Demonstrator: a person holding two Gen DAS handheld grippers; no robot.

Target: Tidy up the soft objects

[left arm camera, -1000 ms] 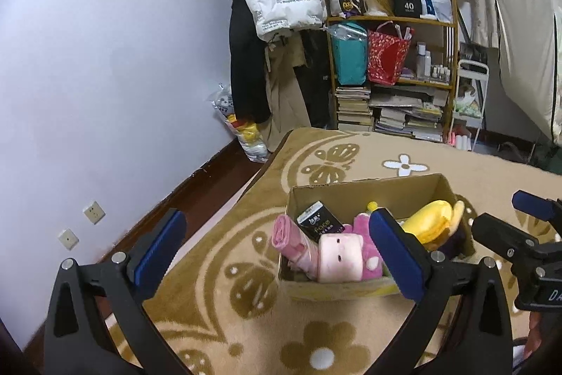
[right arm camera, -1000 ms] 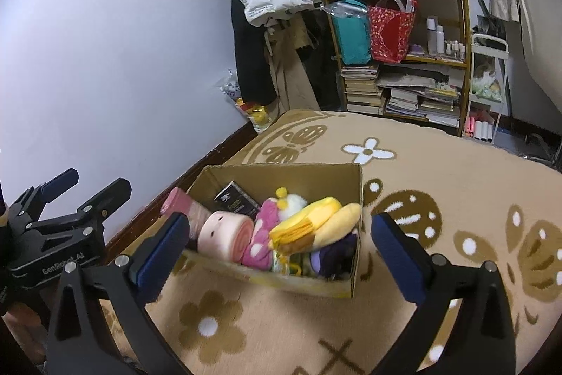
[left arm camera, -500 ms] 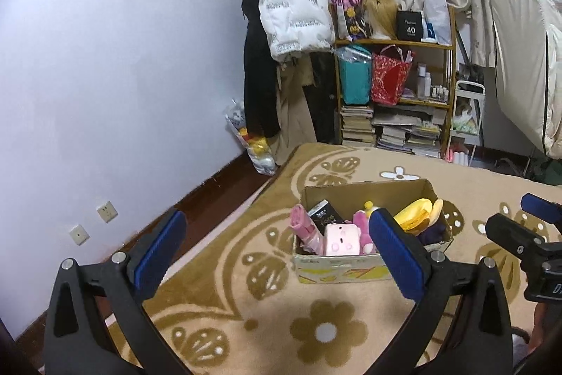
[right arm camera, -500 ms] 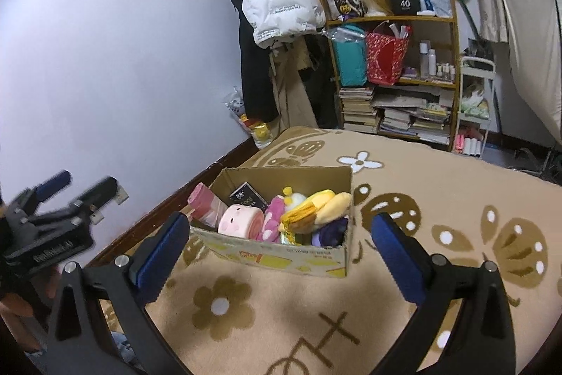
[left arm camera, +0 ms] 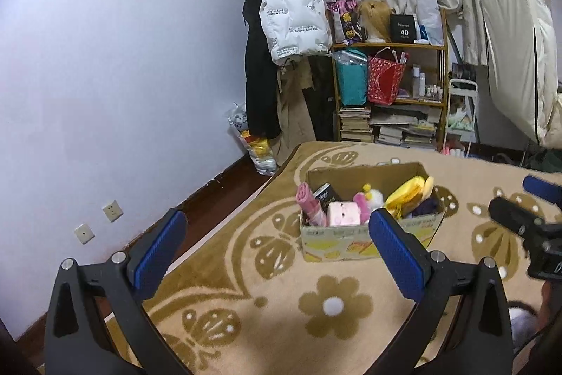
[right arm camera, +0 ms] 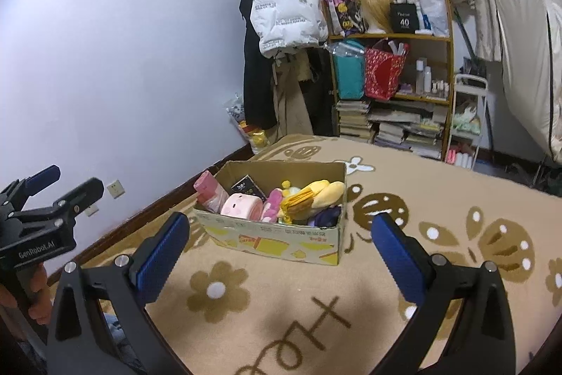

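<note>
Both tongs hang above the patterned carpet (right arm camera: 404, 195) with their blue pads spread wide apart and nothing between them. The left tongs (left arm camera: 277, 245) face a cardboard box (left arm camera: 337, 239) that sits on the carpet ahead of them and a little toward their right pad. The right tongs (right arm camera: 281, 245) see the same cardboard box (right arm camera: 281, 239) straight ahead, between their two pads and well apart from them.

The box is open at the top and filled with soft things. Seen from the right tongs, a pink rolled cloth (right arm camera: 210, 192) leans at the box's left end, a pink cylindrical plush with a small face (right arm camera: 242, 207) lies next to it, a yellow plush (right arm camera: 312, 195) lies across the middle toward the right, and a dark purple item (right arm camera: 326, 217) sits low at the right end. A small black packet (right arm camera: 247, 185) stands behind the pink plush.

Beyond the box, further from both tongs, a white puffer jacket (right arm camera: 284, 20) hangs by the wall beside a wooden shelf (right arm camera: 390, 39) stacked with bags and books.
</note>
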